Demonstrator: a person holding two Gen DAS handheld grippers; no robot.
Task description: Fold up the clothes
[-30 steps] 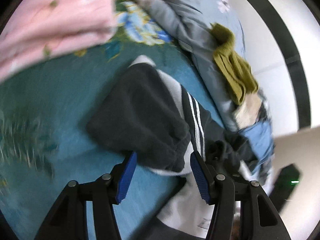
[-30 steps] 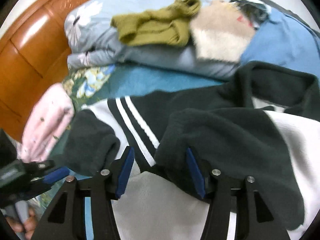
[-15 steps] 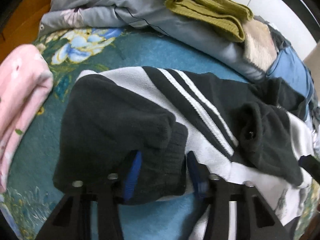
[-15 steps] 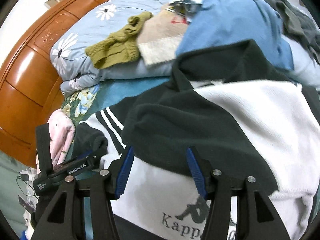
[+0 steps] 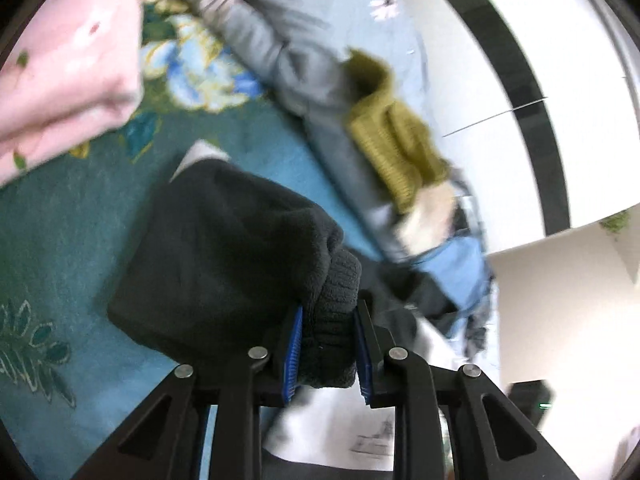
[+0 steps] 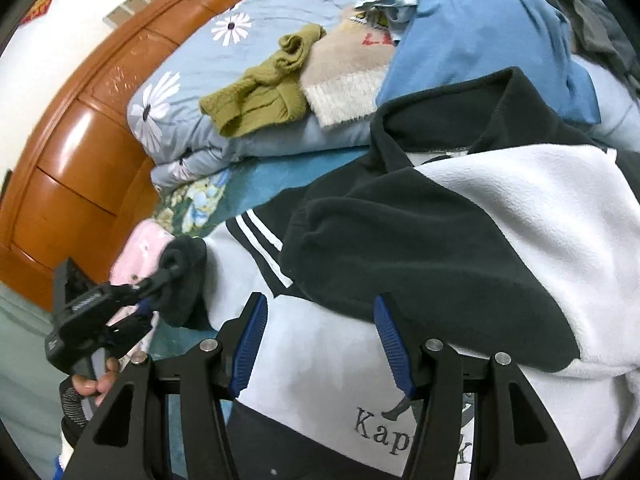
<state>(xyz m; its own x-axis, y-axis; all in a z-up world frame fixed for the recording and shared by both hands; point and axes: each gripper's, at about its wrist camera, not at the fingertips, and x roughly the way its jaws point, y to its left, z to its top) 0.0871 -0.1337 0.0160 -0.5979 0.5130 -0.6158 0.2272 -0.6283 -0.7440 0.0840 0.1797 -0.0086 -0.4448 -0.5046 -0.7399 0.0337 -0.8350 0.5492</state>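
1. Black-and-white fleece sweatshirt (image 6: pixel 520 208) lies spread on the bed, chest logo toward the person, one dark sleeve (image 6: pixel 420 260) already folded across the white front.
2. Left gripper (image 5: pixel 326 344): jaws closing on the ribbed cuff (image 5: pixel 336 300) of the other black sleeve; cuff sits btwn the blue pads, which already press it. Seen from the right cam, that cuff is lifted off the bedspread at the garment's left edge.
3. Right gripper (image 6: pixel 320 344): jaws apart, nothing btwn them, hovering just over the white front below the folded sleeve.
4. Step in hand, prob.: carry the left sleeve in over the body. To do it well: get a full bite on the cuff, not just the rib edge; lift enough to clear the fleece, lay it flat alongside the first sleeve, no twist. Right gripper could pin the front so the body doesn't drag.
5. Risk: thick fleece may slip or bunch at the shoulder.
6. Surface: teal floral bedspread (image 5: pixel 80 240), soft. Folded pink garment (image 5: pixel 60 80) near the sleeve.
7. Beyond: grey daisy-print quilt (image 6: pixel 192 80) bearing an olive knit (image 6: pixel 260 96), a cream fuzzy piece, a blue top; wooden headboard (image 6: pixel 72 160); white wall.
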